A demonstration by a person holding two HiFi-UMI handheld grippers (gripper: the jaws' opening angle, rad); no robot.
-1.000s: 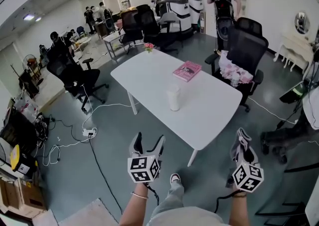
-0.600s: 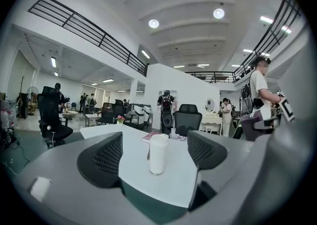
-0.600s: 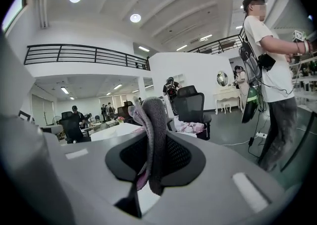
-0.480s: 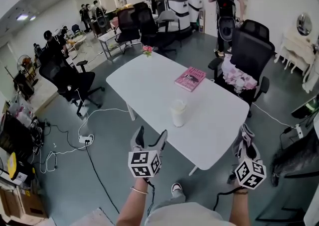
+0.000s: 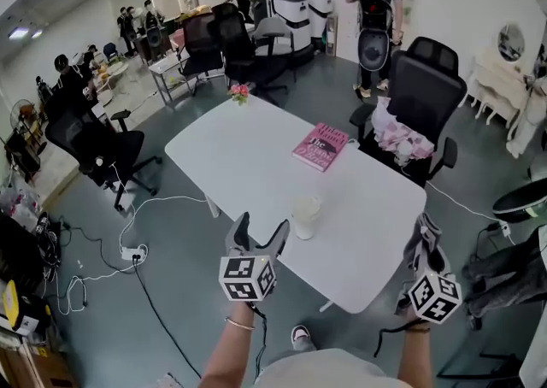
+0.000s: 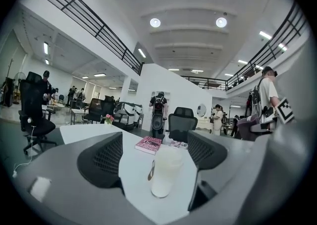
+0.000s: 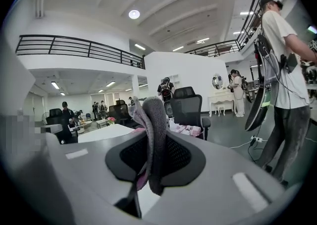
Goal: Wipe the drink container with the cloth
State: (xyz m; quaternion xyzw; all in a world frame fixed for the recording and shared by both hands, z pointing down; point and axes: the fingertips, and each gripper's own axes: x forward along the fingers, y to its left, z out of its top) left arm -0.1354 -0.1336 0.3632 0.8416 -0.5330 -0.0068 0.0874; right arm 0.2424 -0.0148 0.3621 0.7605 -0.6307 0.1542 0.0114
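Note:
A pale, milky drink container (image 5: 305,216) (image 6: 165,172) stands upright on the white table (image 5: 256,164), near its front edge. My left gripper (image 5: 256,237) (image 6: 154,157) is open just short of the table edge, and the container shows between its jaws a little way ahead. My right gripper (image 5: 426,237) (image 7: 154,157) is off the table's right corner, shut on a grey cloth (image 5: 423,241) (image 7: 153,140) that hangs folded between its jaws.
A pink book (image 5: 320,146) (image 6: 149,144) lies on the table beyond the container. Small pink flowers (image 5: 238,91) stand at the far end. A black office chair with a pink bundle (image 5: 402,134) is at the table's right. Cables and a power strip (image 5: 132,251) lie on the floor at left.
I have come closer to the table. Both grippers now sit near its front edge and the container lies nearer my left gripper. The cloth stays held in the right one.

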